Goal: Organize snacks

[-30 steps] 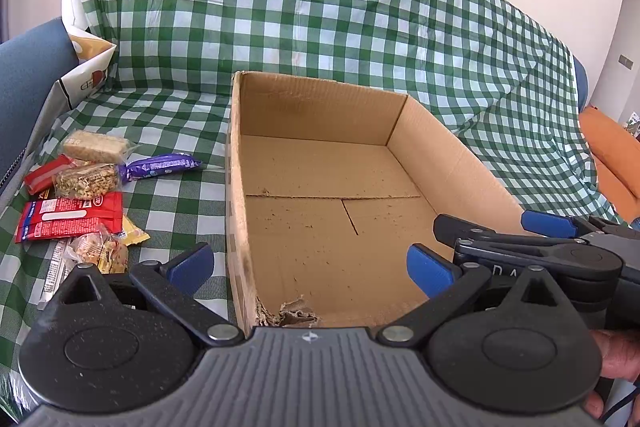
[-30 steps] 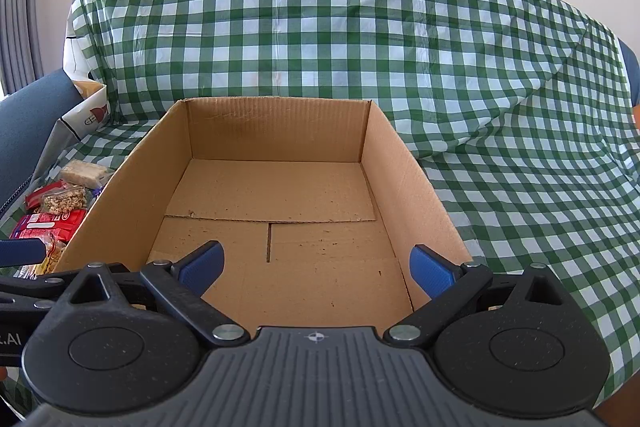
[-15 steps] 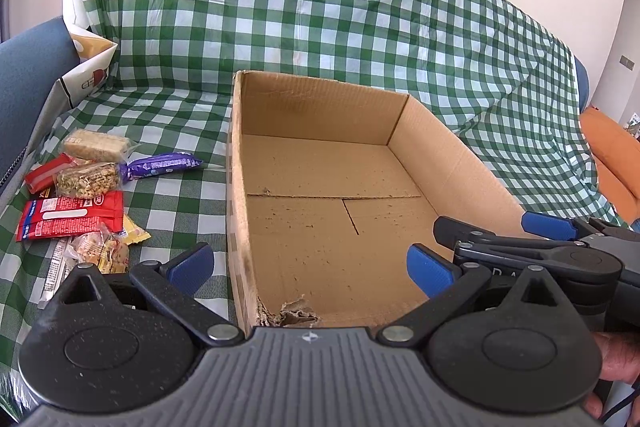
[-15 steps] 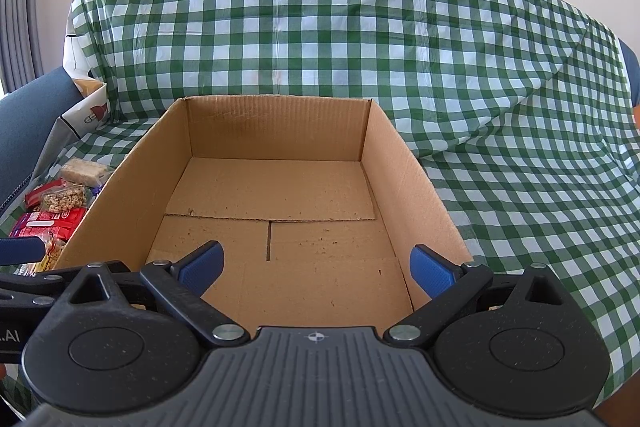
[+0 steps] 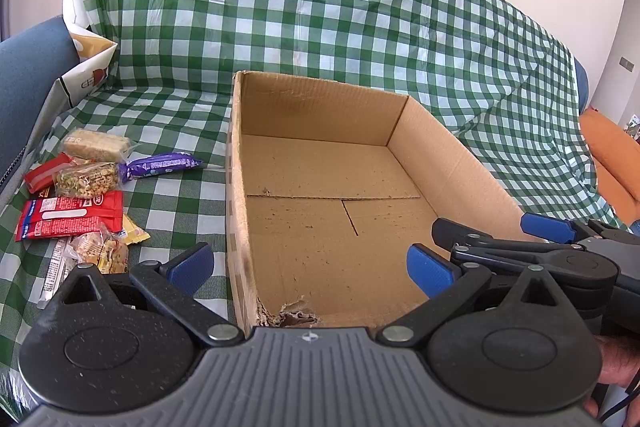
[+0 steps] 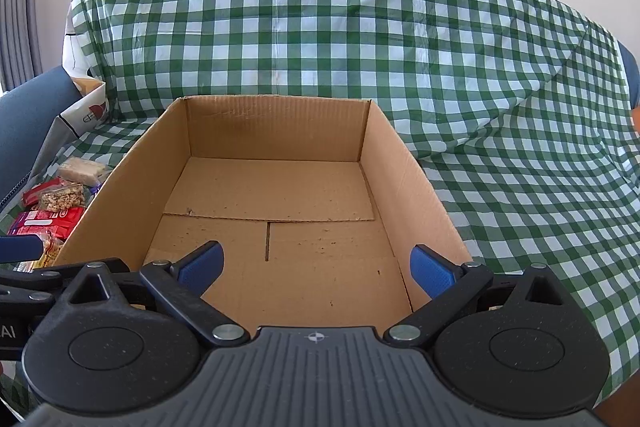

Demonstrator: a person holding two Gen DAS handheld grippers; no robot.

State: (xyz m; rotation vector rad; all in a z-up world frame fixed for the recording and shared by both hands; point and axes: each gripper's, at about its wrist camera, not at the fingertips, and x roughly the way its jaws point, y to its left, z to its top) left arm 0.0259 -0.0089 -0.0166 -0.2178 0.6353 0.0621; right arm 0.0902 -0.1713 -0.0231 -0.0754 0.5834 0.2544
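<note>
An empty cardboard box [image 5: 320,187] [image 6: 276,195] sits on the green checked cloth. Left of it lies a heap of snacks: a purple bar [image 5: 164,165], a red packet [image 5: 70,217] [image 6: 44,221], a bag of nuts [image 5: 86,181], a pale cereal bar [image 5: 96,145] and small wrapped sweets [image 5: 100,251]. My left gripper [image 5: 308,267] is open over the box's near left corner, nothing between its fingers. My right gripper [image 6: 316,269] is open above the box's near edge and holds nothing. The right gripper [image 5: 496,227] also shows at the right of the left wrist view.
The checked cloth [image 6: 320,27] covers a sofa back and seat. A blue armrest [image 5: 28,75] and a white paper bag [image 5: 84,67] stand at the left. An orange cushion [image 5: 612,163] lies far right. The box's near corner is torn [image 5: 292,317].
</note>
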